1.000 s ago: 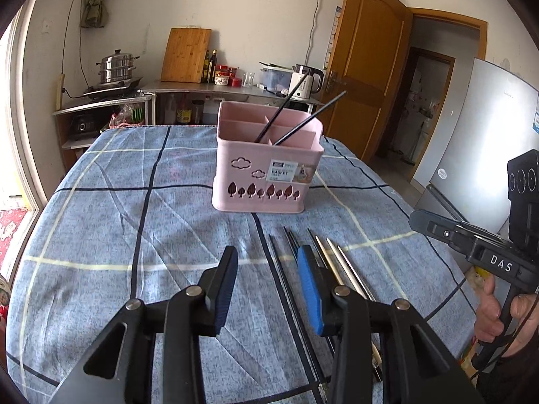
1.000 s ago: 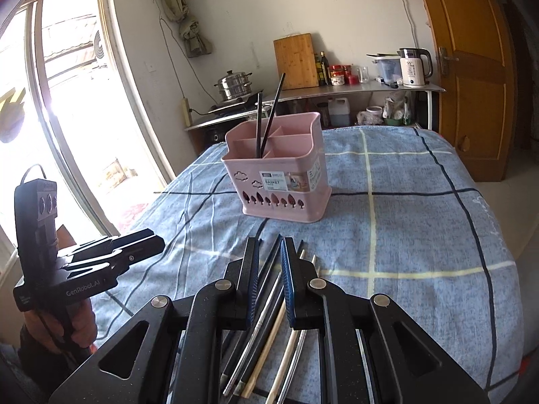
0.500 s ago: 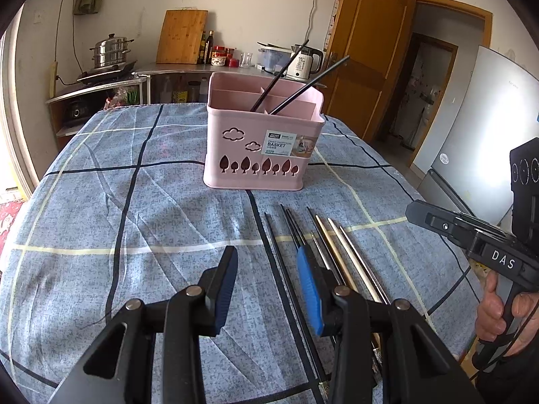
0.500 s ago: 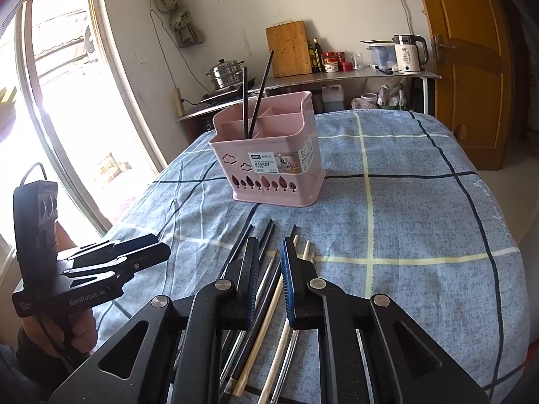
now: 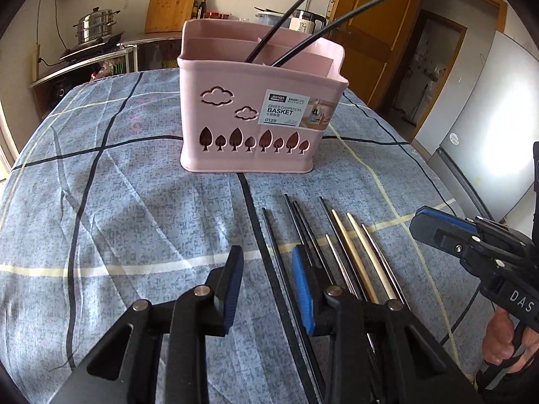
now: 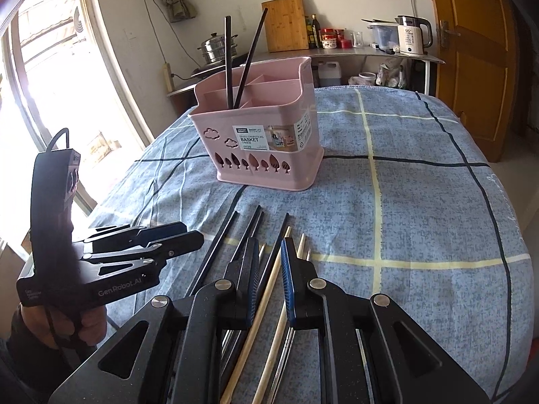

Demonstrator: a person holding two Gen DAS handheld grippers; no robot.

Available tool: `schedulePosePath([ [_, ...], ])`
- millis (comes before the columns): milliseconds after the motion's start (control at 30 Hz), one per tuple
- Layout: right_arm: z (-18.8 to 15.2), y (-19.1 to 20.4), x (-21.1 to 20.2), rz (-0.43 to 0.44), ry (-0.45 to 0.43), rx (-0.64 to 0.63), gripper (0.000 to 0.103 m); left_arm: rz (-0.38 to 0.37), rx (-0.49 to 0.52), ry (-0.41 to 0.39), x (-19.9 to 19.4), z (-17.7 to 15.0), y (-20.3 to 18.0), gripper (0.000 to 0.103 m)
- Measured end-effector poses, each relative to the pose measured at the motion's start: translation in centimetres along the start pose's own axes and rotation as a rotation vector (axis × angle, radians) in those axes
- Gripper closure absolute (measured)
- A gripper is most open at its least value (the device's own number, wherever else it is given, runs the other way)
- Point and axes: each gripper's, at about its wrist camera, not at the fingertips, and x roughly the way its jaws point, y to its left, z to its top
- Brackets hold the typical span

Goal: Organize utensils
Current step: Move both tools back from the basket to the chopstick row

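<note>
A pink divided basket [image 5: 256,134] [image 6: 269,155] stands on the blue checked tablecloth [image 5: 118,202], with two black chopsticks [image 5: 283,17] [image 6: 229,60] leaning in it. In front of it lie several loose chopsticks [image 5: 353,252] [image 6: 269,289]: black, metal and wooden, side by side. My left gripper [image 5: 267,262] hovers low over the leftmost black chopstick [image 5: 269,232]. Its jaws are closing, and the stick runs between them untouched. My right gripper [image 6: 268,252] stands narrowly open above a black and a wooden chopstick, pressing on neither. Each gripper also shows from the side: the left gripper [image 6: 188,235], the right gripper [image 5: 417,222].
A counter [image 6: 337,55] at the back carries a steel pot, a cutting board, bottles and a kettle. A wooden door [image 5: 370,33] and a grey fridge [image 5: 488,118] stand to the right, a bright window [image 6: 50,84] to the left. The table's edge runs close under both hands.
Both grippers have come down and forward over the loose chopsticks, so the basket looks larger. The left jaws have narrowed; the right jaws keep the same gap.
</note>
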Motion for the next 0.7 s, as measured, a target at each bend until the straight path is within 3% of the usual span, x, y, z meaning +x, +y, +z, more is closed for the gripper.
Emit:
schedulePosePath([
  [333,1.5,-0.8,4.1,-0.041,0.08,-0.008,0.089,0.016,0.03,0.06,3.0,0.8,-0.5,0.082],
  [700,2.3,-0.1,7.7,-0.062,0.154,-0.041,0.09,0.028,0.017,0.052,3.3,1.1,0.3,0.094],
])
